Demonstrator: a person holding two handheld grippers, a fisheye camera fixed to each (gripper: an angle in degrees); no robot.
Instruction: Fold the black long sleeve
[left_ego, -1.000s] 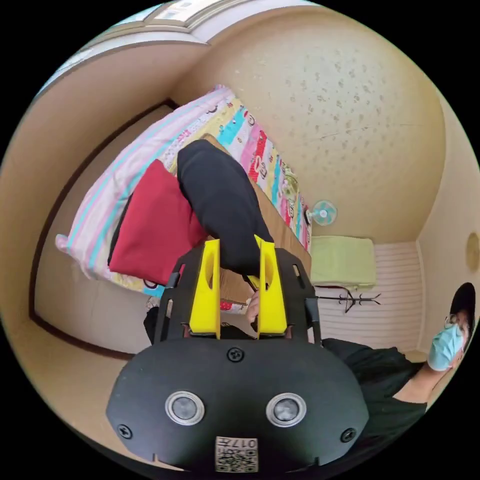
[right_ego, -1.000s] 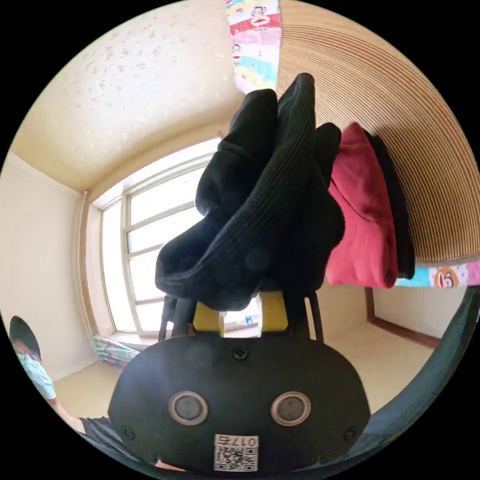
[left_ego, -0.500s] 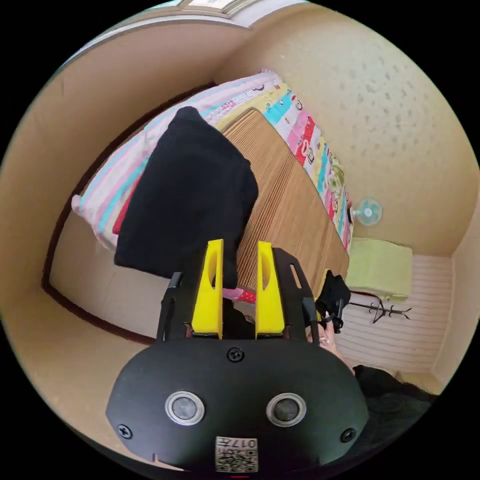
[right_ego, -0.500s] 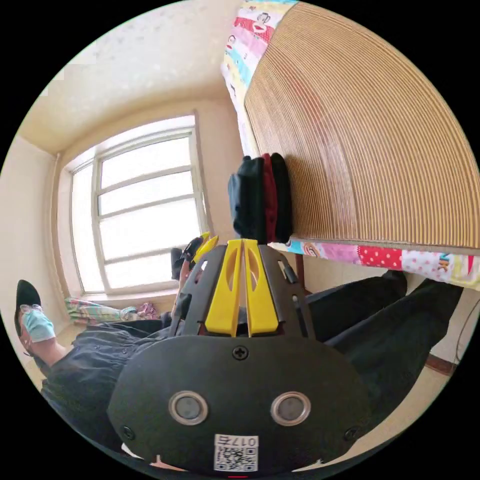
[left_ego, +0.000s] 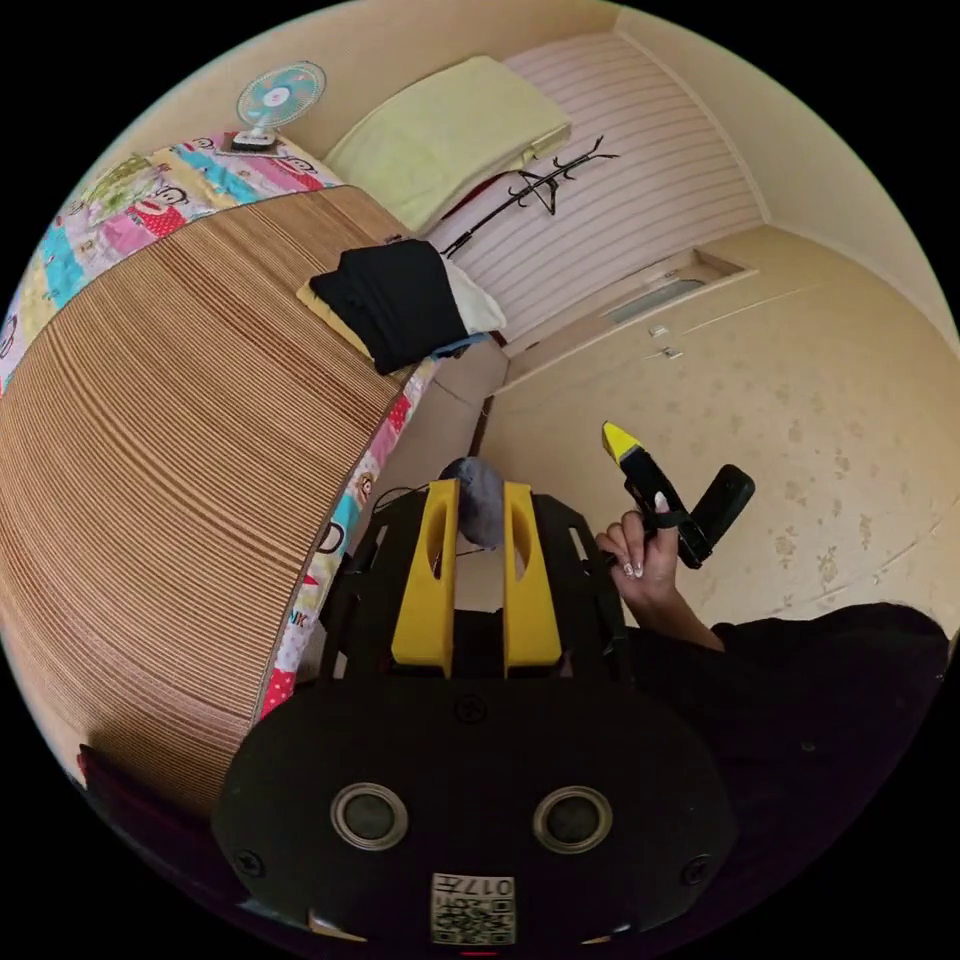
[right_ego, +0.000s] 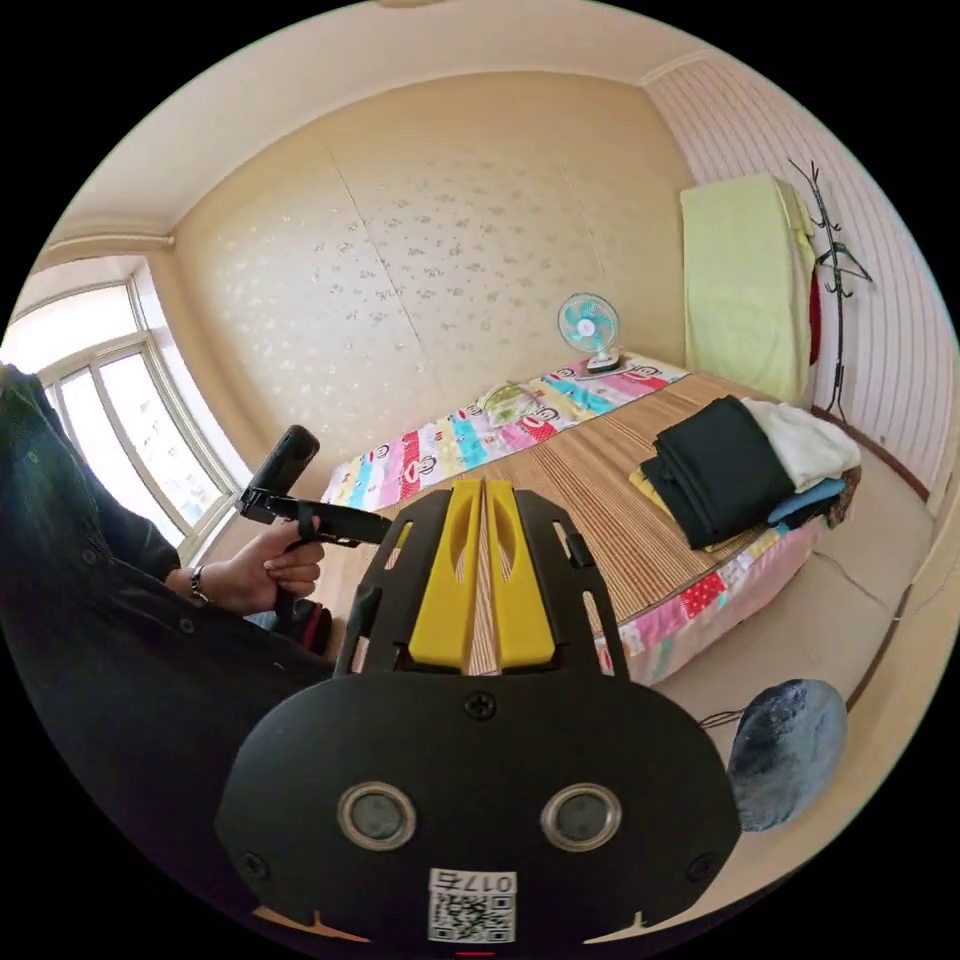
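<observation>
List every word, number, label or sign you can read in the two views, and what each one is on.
No text can be read with confidence.
Sticker on the left gripper body: a code pattern with small characters above it, too small to read.
Matching sticker on the right gripper body: the same, too small to read.
Patchwork sheet on the bed: cartoon prints; any lettering is too small to tell.

A second ago both grippers carried the black garment to the red pile. Now the left gripper (left_ego: 478, 490) is open and empty, the right gripper (right_ego: 484, 490) closed and empty.
</observation>
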